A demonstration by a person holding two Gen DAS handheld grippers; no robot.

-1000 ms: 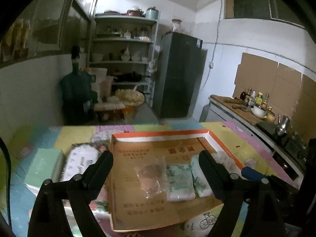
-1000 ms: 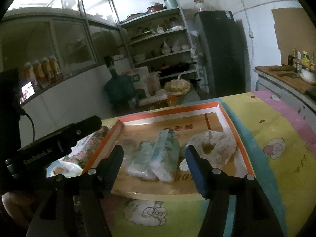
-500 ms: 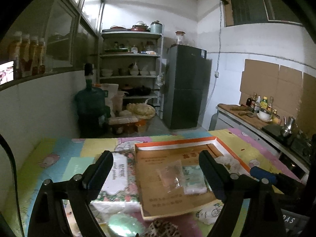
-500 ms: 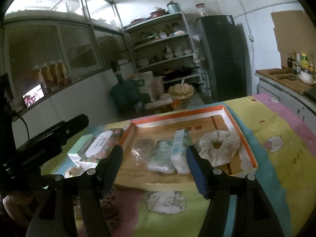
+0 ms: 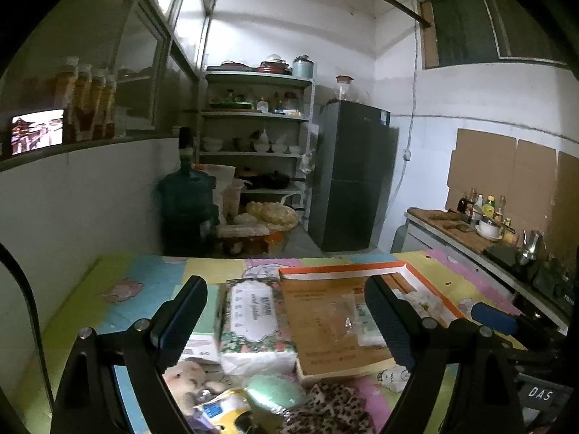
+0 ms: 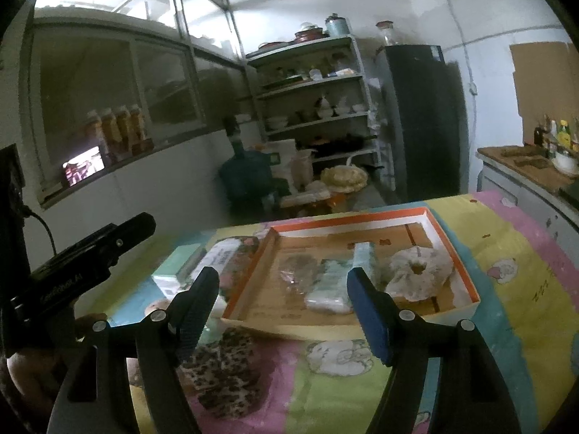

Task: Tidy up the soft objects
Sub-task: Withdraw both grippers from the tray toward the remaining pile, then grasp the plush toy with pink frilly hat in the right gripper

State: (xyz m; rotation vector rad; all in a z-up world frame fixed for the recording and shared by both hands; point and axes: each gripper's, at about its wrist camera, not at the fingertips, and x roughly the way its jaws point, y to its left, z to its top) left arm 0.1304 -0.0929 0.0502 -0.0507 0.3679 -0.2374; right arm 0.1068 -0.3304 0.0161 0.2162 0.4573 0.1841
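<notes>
right gripper [image 6: 282, 311] tilted down, jaws opening (empty), above table [image 6: 524, 325]

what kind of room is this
Most likely a home kitchen: a shelf rack stacked with pots and dishes, a dark fridge, and a counter crowded with bottles and a bowl. A big water jug stands on the floor.

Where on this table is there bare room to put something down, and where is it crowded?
Free: the cloth right of the orange-rimmed box, and the far left stretch beyond the tissue pack. Inside the box, the far strip behind the ring-shaped piece is bare. Crowded: the near left corner, with leopard cloth, plush toy and packets.
</notes>
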